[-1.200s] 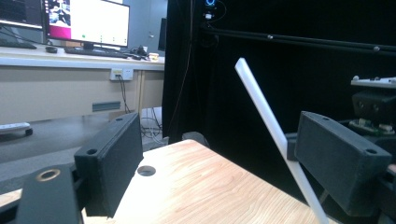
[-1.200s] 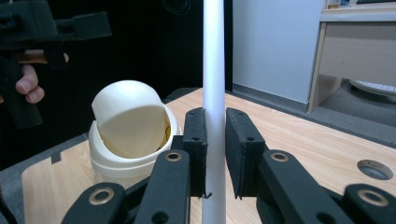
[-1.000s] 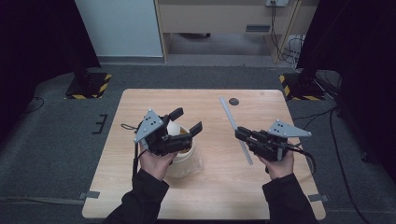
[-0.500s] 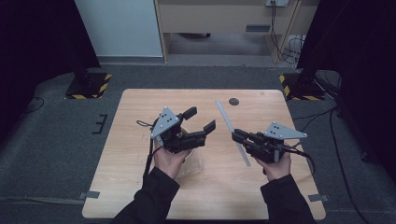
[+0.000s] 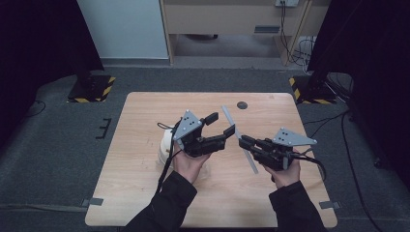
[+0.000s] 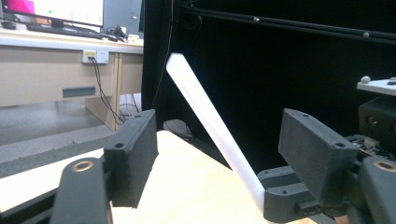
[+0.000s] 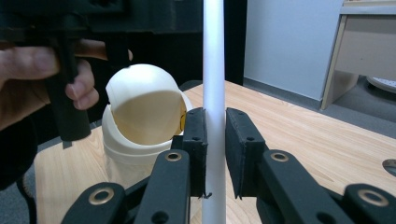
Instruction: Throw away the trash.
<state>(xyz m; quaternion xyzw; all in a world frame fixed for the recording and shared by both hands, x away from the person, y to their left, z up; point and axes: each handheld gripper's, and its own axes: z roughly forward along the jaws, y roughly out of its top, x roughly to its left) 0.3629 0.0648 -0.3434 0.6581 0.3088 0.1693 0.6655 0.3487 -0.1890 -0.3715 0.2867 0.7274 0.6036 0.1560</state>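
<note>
Smooth white round rod (image 7: 214, 70) between matte black jaws

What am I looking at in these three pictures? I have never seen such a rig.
A person at a wooden table holds a hand-held tool in each hand. One picture looks down from above; the other two come from cameras riding on each tool. The right tool is shut on a long white rod. The left tool reaches toward the rod; its jaws have just been closing, with the rod between them but not yet pressed. A cream bin with a swing lid stands on the table, beside a small dark disc.
</note>
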